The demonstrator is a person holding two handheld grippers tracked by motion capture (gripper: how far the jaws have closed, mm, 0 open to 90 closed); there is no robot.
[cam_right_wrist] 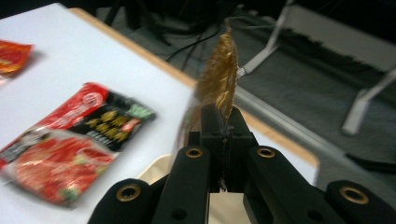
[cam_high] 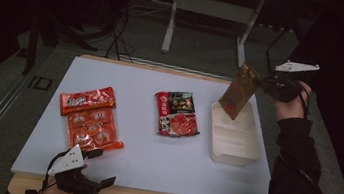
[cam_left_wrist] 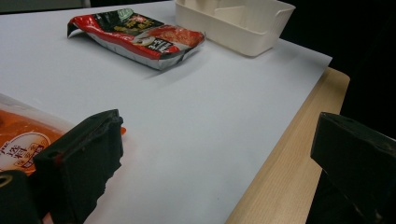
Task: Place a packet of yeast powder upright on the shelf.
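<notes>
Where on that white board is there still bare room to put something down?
The widest bare patch lies between the orange snack pack and the red-and-black packet, running to the near edge by the left gripper. The far strip is bare too. It is crowded at the white tray, where the right gripper holds a brown pouch.

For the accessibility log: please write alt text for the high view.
The right gripper holds a brown foil packet above a white plastic tray on a white table. A red-and-black pouch and an orange snack pack lie nearby; the left gripper is open.
</notes>
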